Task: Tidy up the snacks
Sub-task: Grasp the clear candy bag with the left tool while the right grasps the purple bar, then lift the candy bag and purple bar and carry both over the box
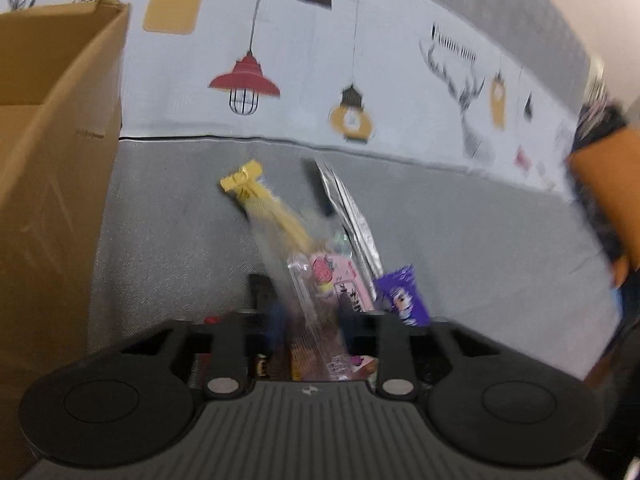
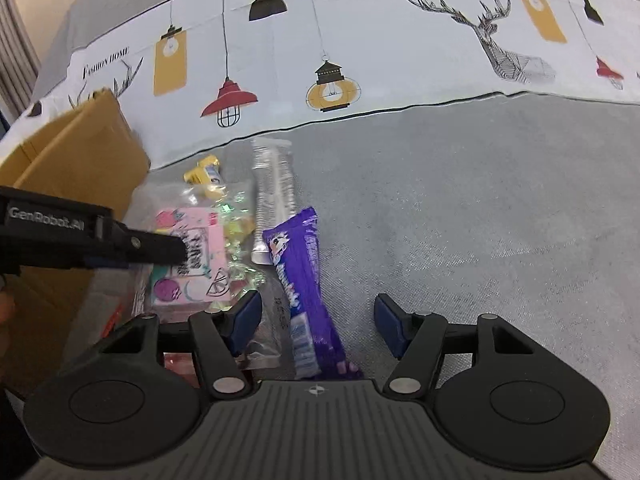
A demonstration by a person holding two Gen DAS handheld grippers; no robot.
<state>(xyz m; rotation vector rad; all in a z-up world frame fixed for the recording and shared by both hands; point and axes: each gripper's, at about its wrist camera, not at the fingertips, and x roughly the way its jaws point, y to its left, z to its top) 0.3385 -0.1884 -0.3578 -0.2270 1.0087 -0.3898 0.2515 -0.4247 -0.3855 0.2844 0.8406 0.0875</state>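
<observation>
Snacks lie heaped on a grey fabric surface beside an open brown cardboard box (image 2: 76,152). The left gripper (image 1: 310,320) is pinched tight on a clear cellophane packet with a pink printed card (image 1: 320,280). The right gripper (image 2: 316,324) hovers with jaws spread, straddling a long purple foil snack bar (image 2: 304,280) without touching it. A silver foil sachet (image 2: 274,184) lies just beyond. For a clean pickup, the right jaws likely should settle lower, centred across the bar's middle, before closing, keeping clear of the neighbouring cellophane edge.
</observation>
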